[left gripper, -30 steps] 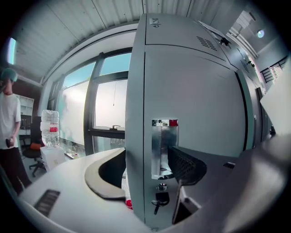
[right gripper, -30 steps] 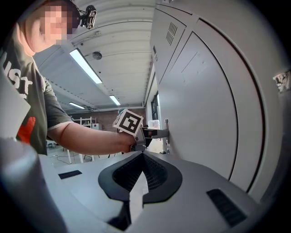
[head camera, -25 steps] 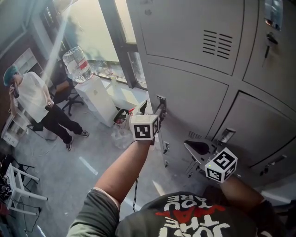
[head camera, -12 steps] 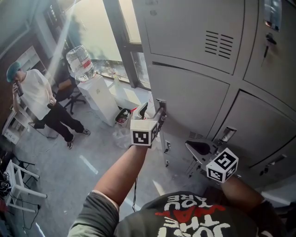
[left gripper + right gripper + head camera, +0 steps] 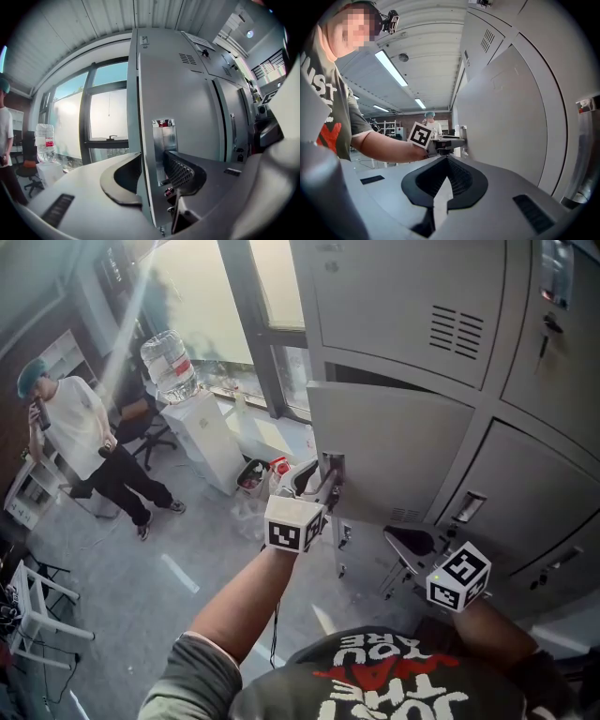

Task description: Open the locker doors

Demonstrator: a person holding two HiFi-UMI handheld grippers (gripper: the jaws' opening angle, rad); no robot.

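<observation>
Closing just now, left gripper (image 5: 153,182) jaws grasp the locker door (image 5: 187,103) edge, inner contact hidden; right gripper (image 5: 443,187) clenched empty.

The ajar grey metal locker door (image 5: 394,446) hangs right of the white water dispenser (image 5: 204,437), which stands before the window (image 5: 272,287), a person (image 5: 75,427) farther left.

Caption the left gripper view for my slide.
Left gripper, jaws just closed further, grips the grey locker door by its edge, beside the latch plate.

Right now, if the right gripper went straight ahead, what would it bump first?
Probably the left gripper, whose jaws have just been closing on the edge of the locker door; depth is hard to judge.
</observation>
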